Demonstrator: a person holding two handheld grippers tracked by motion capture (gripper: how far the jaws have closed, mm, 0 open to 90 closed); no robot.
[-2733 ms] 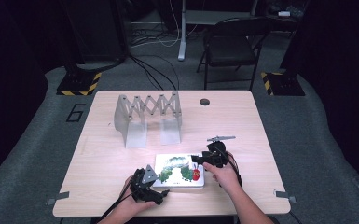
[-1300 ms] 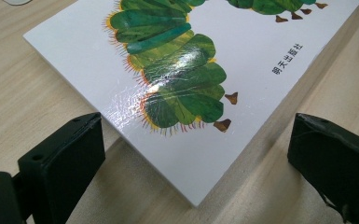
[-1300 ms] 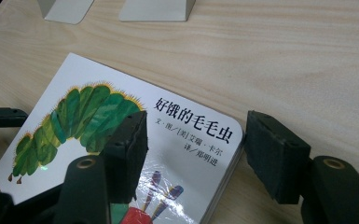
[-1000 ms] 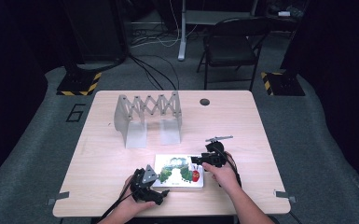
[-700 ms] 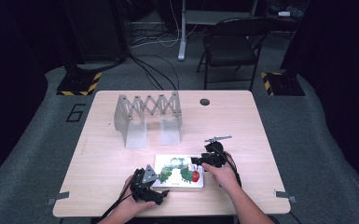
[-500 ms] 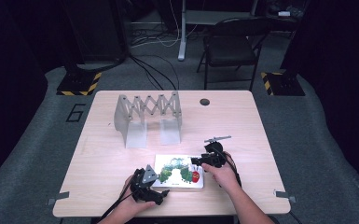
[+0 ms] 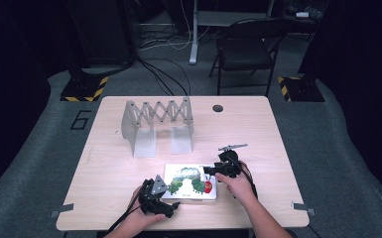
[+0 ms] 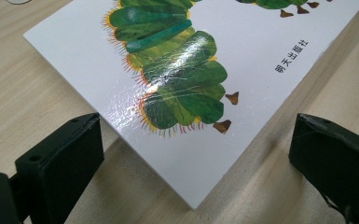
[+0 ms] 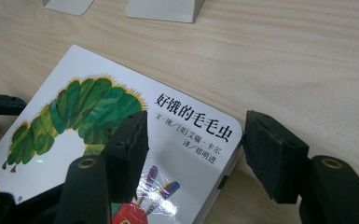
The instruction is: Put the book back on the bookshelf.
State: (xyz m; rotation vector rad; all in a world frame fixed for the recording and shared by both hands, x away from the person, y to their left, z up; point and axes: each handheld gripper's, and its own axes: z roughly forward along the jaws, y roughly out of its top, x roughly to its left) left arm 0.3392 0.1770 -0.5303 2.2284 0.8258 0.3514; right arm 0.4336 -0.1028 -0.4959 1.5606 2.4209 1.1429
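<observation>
Book (image 7: 190, 181) flat and closed low on the table (image 7: 129, 163), left gripper (image 8: 200, 154) apart at its corner, right gripper (image 9: 193, 154) apart astride its edge, lifting not yet begun.

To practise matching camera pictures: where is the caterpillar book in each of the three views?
High view: book lies flat at the table's near edge.
Left gripper view: one book corner points between the jaws.
Right gripper view: book at lower left, one jaw over it.
Shared landmark: green caterpillar.
</observation>
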